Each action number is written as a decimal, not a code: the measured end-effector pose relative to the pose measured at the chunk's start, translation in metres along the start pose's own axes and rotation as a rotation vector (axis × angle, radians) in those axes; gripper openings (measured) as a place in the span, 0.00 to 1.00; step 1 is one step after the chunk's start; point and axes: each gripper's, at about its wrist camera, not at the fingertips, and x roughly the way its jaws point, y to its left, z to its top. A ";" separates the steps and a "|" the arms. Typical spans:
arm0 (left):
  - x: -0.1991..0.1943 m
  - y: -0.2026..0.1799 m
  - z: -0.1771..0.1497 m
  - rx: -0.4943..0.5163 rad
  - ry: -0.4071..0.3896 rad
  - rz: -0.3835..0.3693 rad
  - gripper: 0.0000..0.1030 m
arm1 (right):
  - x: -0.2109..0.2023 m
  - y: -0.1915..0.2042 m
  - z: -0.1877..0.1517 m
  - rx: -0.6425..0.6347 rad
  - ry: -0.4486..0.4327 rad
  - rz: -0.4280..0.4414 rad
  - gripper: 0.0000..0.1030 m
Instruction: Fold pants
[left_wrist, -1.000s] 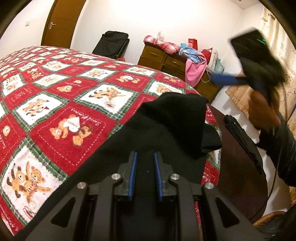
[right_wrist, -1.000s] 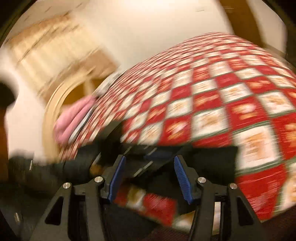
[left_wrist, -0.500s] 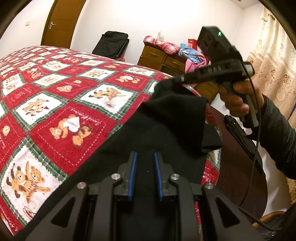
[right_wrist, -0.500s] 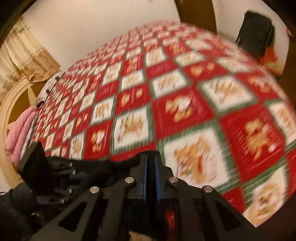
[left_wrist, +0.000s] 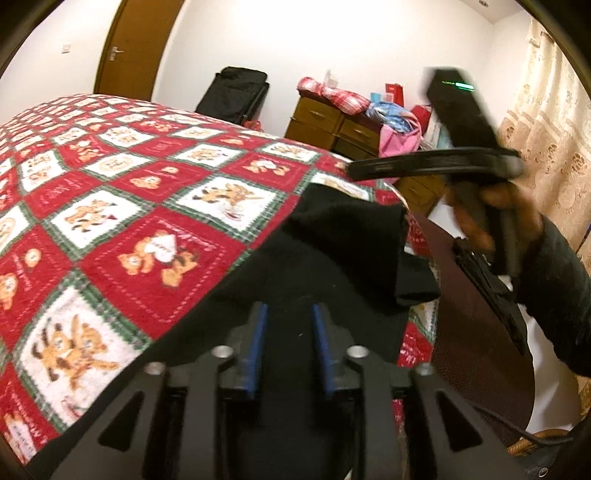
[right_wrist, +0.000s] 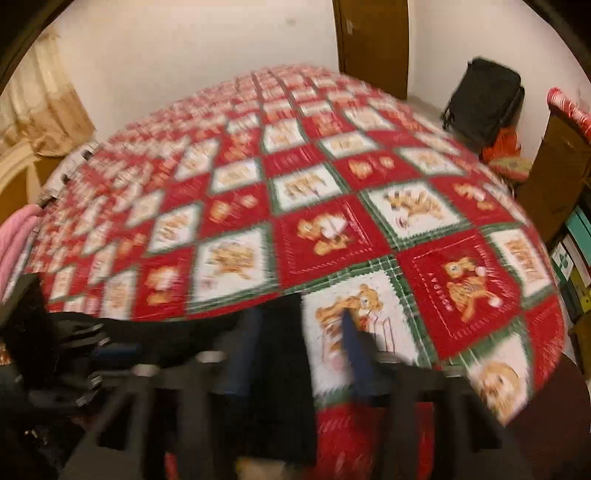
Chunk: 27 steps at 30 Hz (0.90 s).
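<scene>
Black pants (left_wrist: 314, 266) lie along the near edge of a bed covered by a red and white teddy-bear quilt (left_wrist: 129, 192). My left gripper (left_wrist: 289, 332) sits low over the pants, its blue-padded jaws a little apart with black cloth between and under them. My right gripper (left_wrist: 354, 171) shows in the left wrist view, lifted above the far end of the pants and blurred. In the blurred right wrist view the right gripper (right_wrist: 299, 332) is open, its fingers apart above the pants' edge (right_wrist: 288, 350) and the quilt (right_wrist: 332, 229).
A wooden dresser (left_wrist: 332, 125) piled with clothes stands past the bed, with a black suitcase (left_wrist: 232, 92) against the wall and a door (left_wrist: 136, 44) to its left. A dark round table (left_wrist: 476, 332) stands beside the bed at the right. Curtains (left_wrist: 546, 155) hang at the far right.
The right gripper closed on the far end of the pants half a second ago, then opened and lifted clear of it. The left gripper has stayed in place.
</scene>
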 end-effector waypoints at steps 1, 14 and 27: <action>-0.004 0.002 -0.001 -0.006 -0.011 0.011 0.39 | -0.016 0.008 -0.006 -0.006 -0.025 0.045 0.51; -0.029 0.034 -0.023 -0.071 -0.029 0.115 0.40 | 0.007 0.087 -0.075 -0.072 0.131 0.309 0.51; -0.056 0.030 -0.030 -0.059 -0.047 0.110 0.40 | -0.024 0.051 -0.049 0.025 -0.023 0.309 0.51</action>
